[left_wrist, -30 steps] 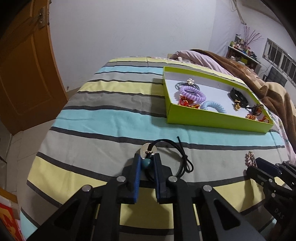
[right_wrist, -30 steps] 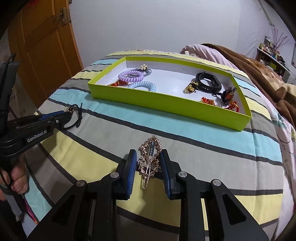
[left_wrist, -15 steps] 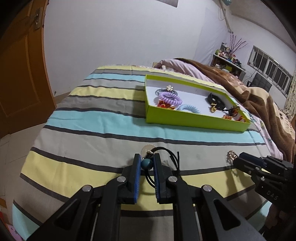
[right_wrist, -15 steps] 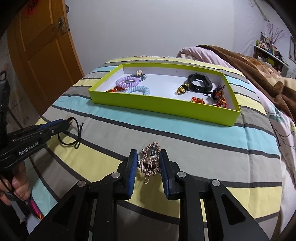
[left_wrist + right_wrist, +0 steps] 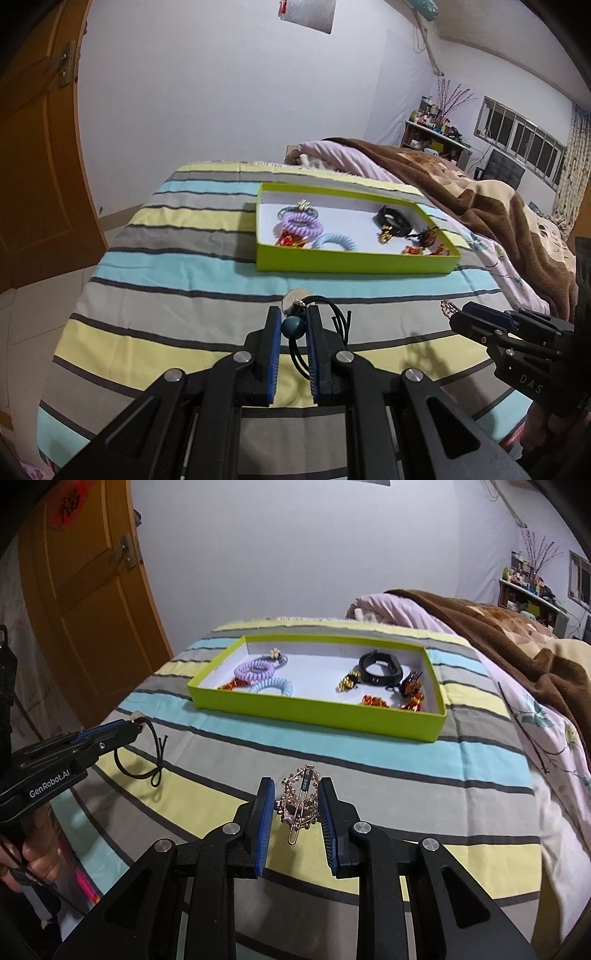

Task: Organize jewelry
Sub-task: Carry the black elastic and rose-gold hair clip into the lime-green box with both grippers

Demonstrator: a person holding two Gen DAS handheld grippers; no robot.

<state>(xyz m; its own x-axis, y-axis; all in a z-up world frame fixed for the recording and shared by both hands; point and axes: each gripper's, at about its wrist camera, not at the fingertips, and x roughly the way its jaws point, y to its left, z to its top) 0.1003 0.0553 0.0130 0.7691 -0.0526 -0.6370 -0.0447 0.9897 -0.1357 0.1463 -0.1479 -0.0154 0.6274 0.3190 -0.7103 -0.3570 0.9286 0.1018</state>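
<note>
My left gripper [image 5: 293, 326] is shut on a black hair tie with a teal bead and a silver disc [image 5: 293, 325], held above the striped bedspread; its cord hangs down, also showing in the right wrist view [image 5: 157, 755]. My right gripper [image 5: 297, 801] is shut on a rose-gold jewelled hair clip [image 5: 300, 799], also lifted off the bed. A lime-green box [image 5: 314, 712] lies ahead of both, holding spiral hair ties, a black band and several small ornaments. It shows in the left wrist view [image 5: 354, 263] too.
The striped bedspread [image 5: 369, 760] covers the bed. A brown blanket [image 5: 461, 192] and pink bedding lie to the right. An orange wooden door [image 5: 85, 602] stands at the left. A shelf and window are at the far right.
Both grippers have risen and pulled back from the bed, each carrying its item. The box now looks farther away.
</note>
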